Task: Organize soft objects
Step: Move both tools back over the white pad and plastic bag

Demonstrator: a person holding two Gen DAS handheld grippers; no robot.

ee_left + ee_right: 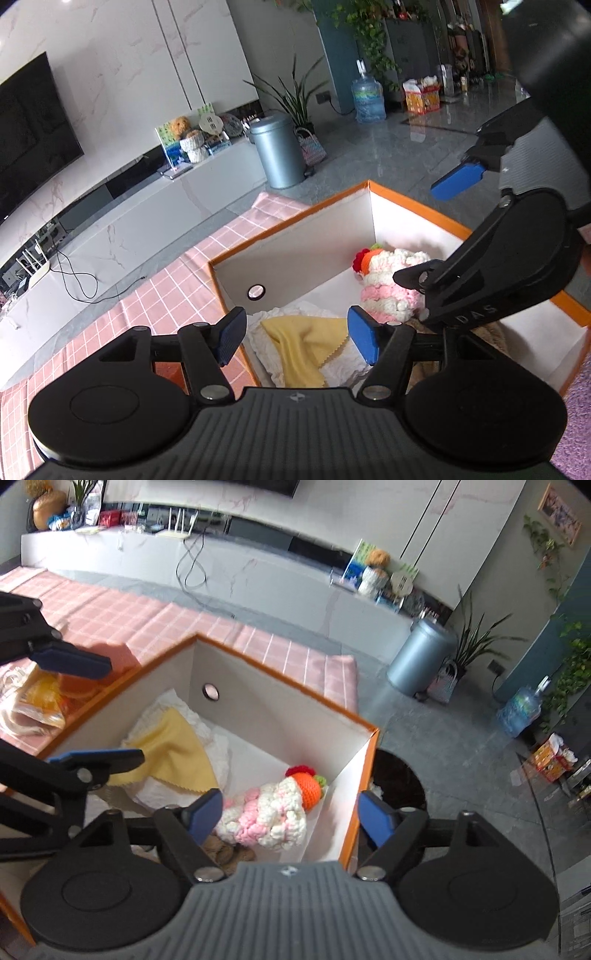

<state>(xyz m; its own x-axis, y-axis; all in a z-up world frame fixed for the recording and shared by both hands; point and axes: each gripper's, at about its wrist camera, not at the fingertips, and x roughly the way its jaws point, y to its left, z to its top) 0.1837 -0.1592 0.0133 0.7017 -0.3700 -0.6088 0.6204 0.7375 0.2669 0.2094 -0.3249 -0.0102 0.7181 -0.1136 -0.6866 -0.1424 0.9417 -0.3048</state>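
Note:
An orange-rimmed white box stands on the pink checked cloth. Inside lie a yellow cloth on a white towel, and a pink-and-white crocheted toy with an orange and red top. Something brown and furry shows beneath the toy. My left gripper hovers open above the yellow cloth, its pads bare. My right gripper is open above the toy and touches nothing.
Left of the box, a bag with orange and yellow contents lies on the pink tablecloth. On the floor beyond stand a grey bin, a low TV cabinet and a water bottle.

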